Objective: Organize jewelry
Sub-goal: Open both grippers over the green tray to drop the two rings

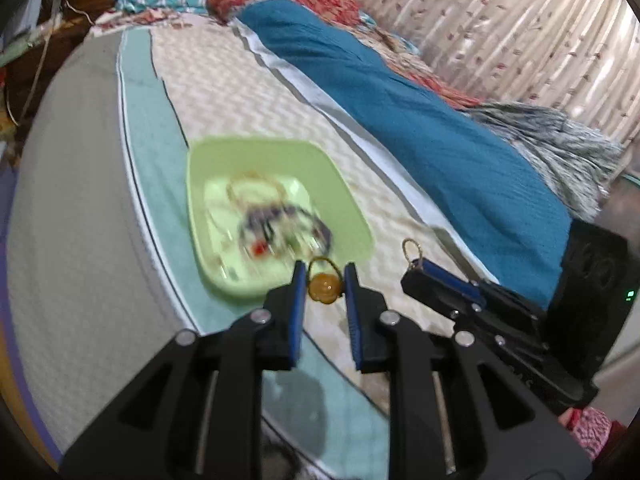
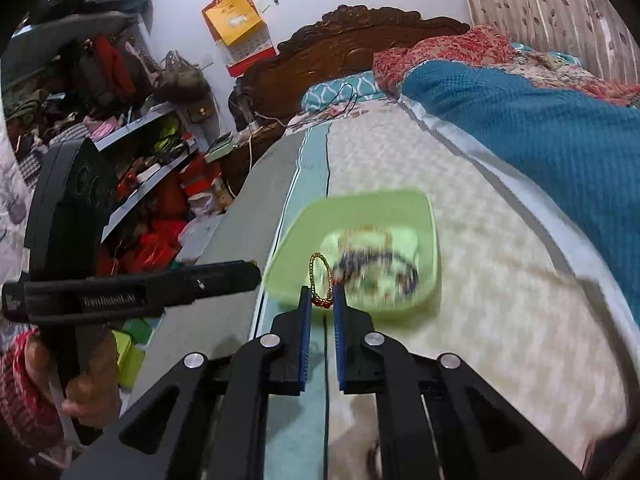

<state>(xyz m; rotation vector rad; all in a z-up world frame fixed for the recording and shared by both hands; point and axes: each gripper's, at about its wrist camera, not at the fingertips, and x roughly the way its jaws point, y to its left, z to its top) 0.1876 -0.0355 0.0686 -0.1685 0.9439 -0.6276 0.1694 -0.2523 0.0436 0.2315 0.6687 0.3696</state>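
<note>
Both grippers hung above the bed, just short of the green tray, each carrying one piece, presumably on the way to the tray where the rest of the jewelry already lay.

Left gripper: jaws partly closed on an amber ring. The round, glossy, flower-like top sat between the blue pads; the thin band stood up above them. The pads appeared to touch its sides, so it was judged gripped rather than loose.

Right gripper: jaws narrowed on a gold beaded hoop, pinched at its red lower end, the oval loop standing upright. Held by the end, probably so it would drop cleanly when released.

Tray: smooth plastic, square with rounded corners, sloped walls, shallow enough to reach into from above. Contents blurred; a gold loop, dark beads and a red spot could be made out, nothing finer.

Bed cover: pale zigzag weave with a teal stripe; a blue waffle-textured blanket lay alongside.
</note>
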